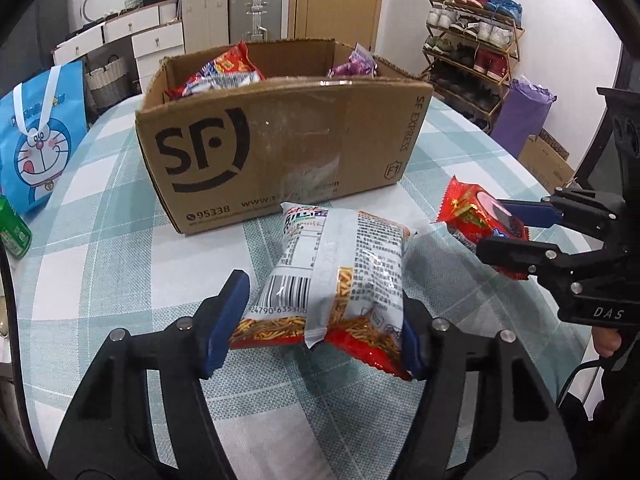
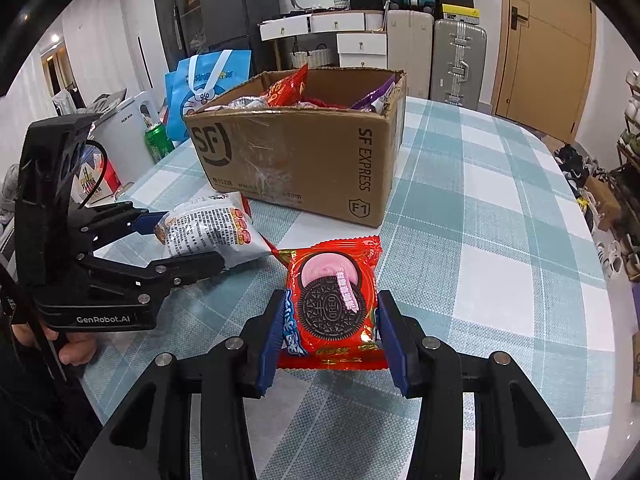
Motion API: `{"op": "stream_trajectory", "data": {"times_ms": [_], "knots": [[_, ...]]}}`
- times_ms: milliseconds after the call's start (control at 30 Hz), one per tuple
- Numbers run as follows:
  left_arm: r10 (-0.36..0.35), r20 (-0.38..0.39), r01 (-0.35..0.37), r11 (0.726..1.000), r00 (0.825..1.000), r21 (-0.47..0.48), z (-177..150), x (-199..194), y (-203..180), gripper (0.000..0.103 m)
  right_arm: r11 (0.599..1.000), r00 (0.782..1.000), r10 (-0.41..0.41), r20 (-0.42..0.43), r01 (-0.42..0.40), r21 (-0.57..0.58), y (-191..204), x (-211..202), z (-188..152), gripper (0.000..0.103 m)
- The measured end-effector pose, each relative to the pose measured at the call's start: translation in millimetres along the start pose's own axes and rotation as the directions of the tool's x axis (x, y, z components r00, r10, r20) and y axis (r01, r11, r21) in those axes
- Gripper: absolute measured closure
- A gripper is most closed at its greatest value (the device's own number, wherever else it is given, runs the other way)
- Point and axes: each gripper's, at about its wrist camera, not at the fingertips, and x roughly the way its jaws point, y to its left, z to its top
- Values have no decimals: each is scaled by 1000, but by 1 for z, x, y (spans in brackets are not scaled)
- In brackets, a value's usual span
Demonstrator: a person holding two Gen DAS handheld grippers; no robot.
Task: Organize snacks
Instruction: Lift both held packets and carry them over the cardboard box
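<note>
My left gripper [image 1: 320, 320] is shut on a white and red bag of snack sticks [image 1: 340, 264], held just above the checked tablecloth in front of the SF cardboard box [image 1: 280, 144]. My right gripper [image 2: 328, 328] is shut on a red Oreo packet [image 2: 334, 300], to the right of the bag. The right gripper [image 1: 508, 232] with the Oreo packet [image 1: 468, 212] also shows in the left wrist view. The left gripper [image 2: 188, 240] and its bag [image 2: 212, 228] show in the right wrist view. The box [image 2: 304, 160] holds several snack packets.
A blue Doraemon bag [image 1: 36, 140] and a green can [image 1: 12, 232] stand at the table's left edge. A shoe rack [image 1: 472, 44], drawers and suitcases stand behind the table. The checked tablecloth [image 2: 480, 220] stretches to the right of the box.
</note>
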Motion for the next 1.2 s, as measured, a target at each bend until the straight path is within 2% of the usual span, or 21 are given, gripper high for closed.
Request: {"op": "stream_trajectory", "data": {"times_ms": [267, 500, 1200], "knots": [[32, 86, -31, 999, 996, -9, 5, -33, -1, 39, 1000, 998, 13, 67, -14, 17, -1, -14, 4, 58], [70, 156, -67, 997, 985, -25, 8, -64, 1, 39, 999, 990, 26, 139, -31, 32, 0, -28, 8, 58], [141, 243, -119, 988, 960, -102, 23, -99, 21, 39, 992, 965, 29, 261, -61, 113, -8, -52, 16, 58]]}}
